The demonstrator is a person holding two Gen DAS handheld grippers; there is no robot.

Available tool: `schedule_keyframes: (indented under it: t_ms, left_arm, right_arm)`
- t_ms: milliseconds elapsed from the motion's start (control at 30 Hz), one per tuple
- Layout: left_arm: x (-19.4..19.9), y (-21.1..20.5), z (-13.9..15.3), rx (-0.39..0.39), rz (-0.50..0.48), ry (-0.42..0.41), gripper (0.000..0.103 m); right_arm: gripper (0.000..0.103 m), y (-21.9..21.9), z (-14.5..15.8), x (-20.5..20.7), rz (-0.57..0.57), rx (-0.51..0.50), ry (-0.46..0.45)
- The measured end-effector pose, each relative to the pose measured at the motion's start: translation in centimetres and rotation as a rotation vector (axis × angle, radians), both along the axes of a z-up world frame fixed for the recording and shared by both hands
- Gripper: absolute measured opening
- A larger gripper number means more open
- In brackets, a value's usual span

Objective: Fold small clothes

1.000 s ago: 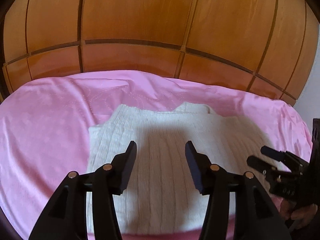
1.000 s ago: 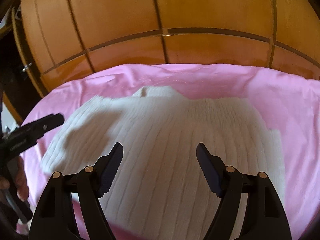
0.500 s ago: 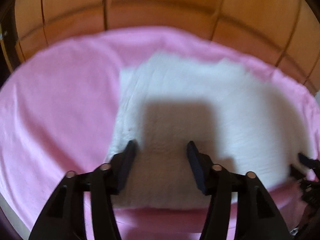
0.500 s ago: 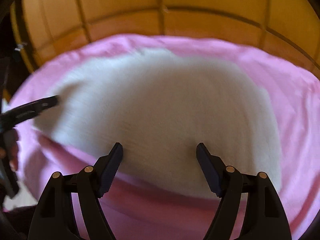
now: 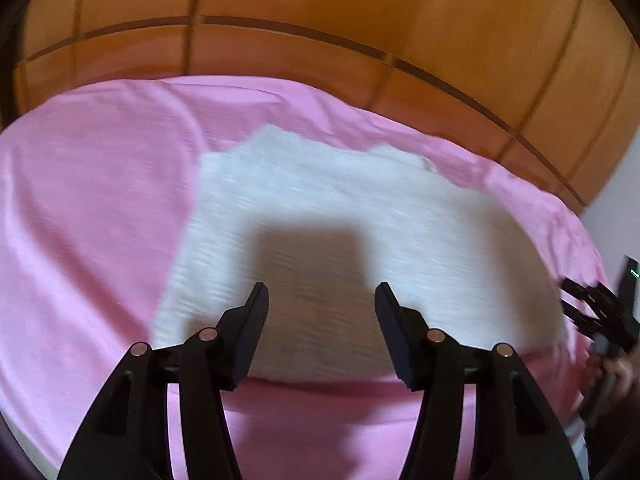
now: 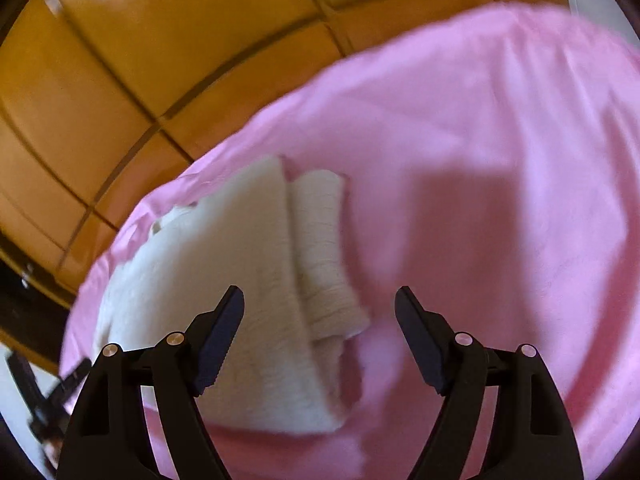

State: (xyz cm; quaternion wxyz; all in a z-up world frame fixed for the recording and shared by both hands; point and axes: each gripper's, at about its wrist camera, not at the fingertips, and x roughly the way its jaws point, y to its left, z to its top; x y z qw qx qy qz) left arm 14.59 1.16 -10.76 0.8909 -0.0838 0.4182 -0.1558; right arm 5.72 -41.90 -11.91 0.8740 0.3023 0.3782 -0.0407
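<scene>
A white ribbed knit sweater lies flat on a pink sheet. My left gripper hovers over the sweater's near hem. Its jaws are opening, with nothing between them. In the right wrist view the sweater fills the lower left, with a sleeve folded in along its right side. My right gripper is open and tilted above that right edge, its fingers clear of the cloth. The right gripper also shows at the far right of the left wrist view. The picture is blurred.
Orange-brown wooden panelling rises behind the bed. Bare pink sheet stretches to the right of the sweater. A hand holding the right gripper shows at the frame's edge. The left gripper sits low at the left of the right wrist view.
My right gripper has swung sideways and rolled, from above the sweater's middle to above its right edge. The left gripper has drawn back a little toward the near hem.
</scene>
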Motion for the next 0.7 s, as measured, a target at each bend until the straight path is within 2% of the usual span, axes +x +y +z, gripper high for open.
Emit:
schedule_keyframes:
  t_ms: [67, 100, 167, 233, 267, 300, 367, 467, 600, 700]
  left_arm:
    - [-0.1, -1.5, -0.6, 0.001, -0.049, 0.021, 0.055]
    - [-0.2, -2.0, -0.8, 0.002, -0.067, 0.027, 0.055]
    - [-0.2, -3.2, -1.5, 0.033, -0.094, 0.038, 0.055]
    - [0.2, -3.9, -2.3, 0.052, -0.113, 0.062, 0.057]
    - [0.4, -4.0, -2.6, 0.051, -0.115, 0.069, 0.058]
    - [0.6, -4.1, -2.8, 0.046, -0.112, 0.074, 0.059]
    - [1.0, -3.8, -3.0, 0.020, -0.109, 0.088, 0.059]
    - [1.2, -3.4, -3.1, -0.009, -0.117, 0.092, 0.059]
    - [1.0, -2.3, -2.7, -0.070, -0.123, 0.093, 0.058]
    - [0.9, -0.3, -1.8, -0.151, -0.105, 0.091, 0.057]
  right_arm:
    - [0.076, -0.3, -1.4, 0.9, 0.019, 0.076, 0.008]
    - [0.071, 0.0, -2.1, 1.3, 0.032, 0.109, 0.013]
    - [0.067, 0.9, -2.6, 1.8, 0.057, 0.101, 0.018]
    - [0.055, 2.1, -2.8, 2.4, 0.092, 0.095, 0.034]
    - [0.044, 2.4, -2.8, 2.6, 0.102, 0.087, 0.045]
    - [0.028, 2.9, -2.5, 2.8, 0.126, 0.093, 0.047]
    - [0.024, 4.1, -0.9, 2.8, 0.157, 0.065, 0.037]
    - [0.022, 6.2, 2.6, 3.1, 0.209, 0.091, -0.033]
    - [0.021, 11.6, 8.5, 4.8, 0.324, 0.063, -0.134]
    - [0.021, 16.2, 11.4, 6.6, 0.413, 0.039, -0.174]
